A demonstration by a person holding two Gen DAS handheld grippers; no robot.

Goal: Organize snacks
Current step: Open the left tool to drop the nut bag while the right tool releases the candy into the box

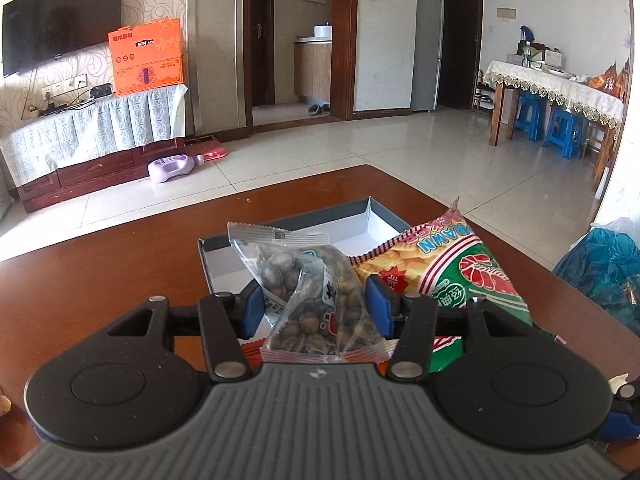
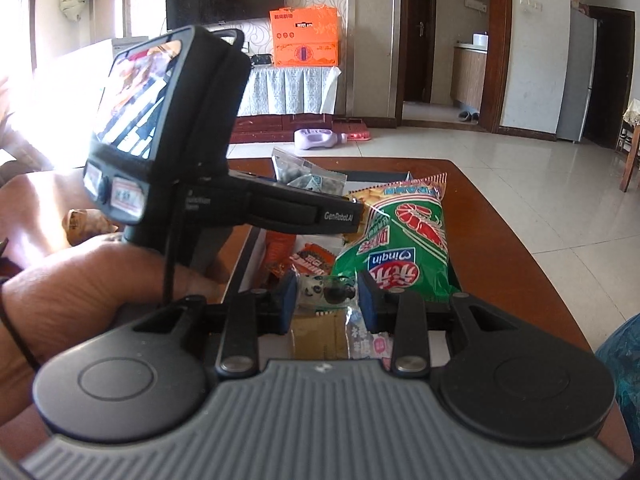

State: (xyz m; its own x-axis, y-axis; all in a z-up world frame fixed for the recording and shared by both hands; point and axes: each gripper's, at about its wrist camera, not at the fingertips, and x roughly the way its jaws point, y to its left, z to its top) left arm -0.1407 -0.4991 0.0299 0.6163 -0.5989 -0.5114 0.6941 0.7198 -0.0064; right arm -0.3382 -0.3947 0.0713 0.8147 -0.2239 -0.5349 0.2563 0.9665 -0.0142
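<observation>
My left gripper is shut on a clear packet of dark seeds, its blue pads pressing both sides, above a shallow grey box with a white inside. A green and red prawn cracker bag lies in the box to the right. In the right wrist view, my right gripper is shut on a small clear packet with a panda picture, low over the box. The left gripper reaches in from the left with the seed packet; the cracker bag lies right of it.
Several small wrapped snacks lie in the box: an orange wrapper, a brown packet, a white and pink one. A hand holds the left gripper. A blue plastic bag sits at the brown table's right edge.
</observation>
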